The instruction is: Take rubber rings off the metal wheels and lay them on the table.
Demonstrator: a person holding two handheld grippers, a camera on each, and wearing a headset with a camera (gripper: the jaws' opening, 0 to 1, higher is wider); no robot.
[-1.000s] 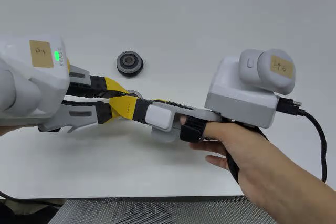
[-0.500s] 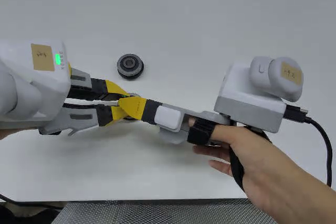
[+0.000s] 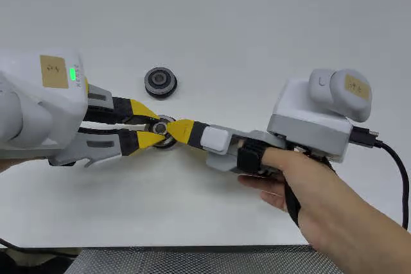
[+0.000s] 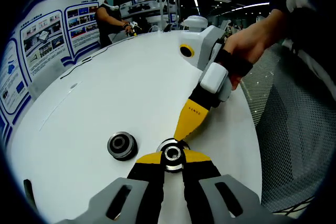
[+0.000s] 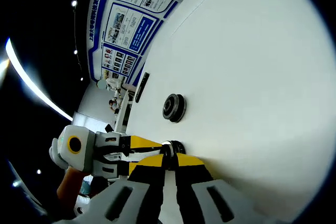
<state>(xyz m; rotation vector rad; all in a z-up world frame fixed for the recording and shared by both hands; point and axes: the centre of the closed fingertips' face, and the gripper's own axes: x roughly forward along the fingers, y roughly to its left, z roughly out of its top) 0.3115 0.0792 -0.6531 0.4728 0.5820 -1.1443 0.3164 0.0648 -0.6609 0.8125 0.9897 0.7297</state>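
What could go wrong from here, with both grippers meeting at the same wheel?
1. The left gripper clamps the held wheel only at its yellow tips; a pull by the right gripper could twist it loose.
2. The right gripper's jaws look closed at the wheel's rim. Whether they catch the rubber ring is unclear, so they may slip off.
3. The second wheel lies close by; a sudden release could knock it.
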